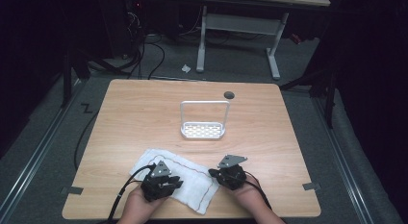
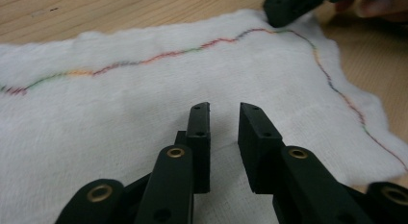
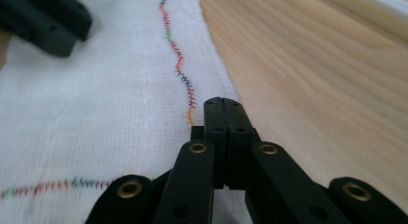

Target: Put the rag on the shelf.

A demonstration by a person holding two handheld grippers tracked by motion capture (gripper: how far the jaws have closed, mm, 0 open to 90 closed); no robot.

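My table [image 1: 144,113] is light wood w/ a small dark round cap [image 1: 229,94] near the far edge. My white cloth [image 1: 187,178] lies flat at the near edge, between and under my two grippers, a bit rumpled, gauzy weave, w/ a thin wavy stitch line [image 1: 192,162] running just inside its border. From above that line reads red; close up in the left gripper view it's multicolour thread [image 2: 159,56]: red, orange, green, blue, purple. The right gripper view shows the same stitching [image 3: 179,60] as tiny zigzags running along the cloth's edge beside bare wood.

Mid-table, well apart from the cloth, stands a small white rack [image 1: 204,120]: perforated base w/ an upright wire frame. The high view also takes in grey floor and a white desk frame [image 1: 240,31] beyond.

My left gripper [image 1: 161,178] sits over the cloth, jaws a narrow gap apart, nothing between them [image 2: 224,137]. My right gripper [image 1: 230,173] is at the cloth's right edge; its jaws are pressed together [image 3: 224,132] right at the stitched border, and I can't tell whether any fabric is pinched. Its tip touches the cloth's corner in the left gripper view [image 2: 288,7].

No readable writing or brand anywhere
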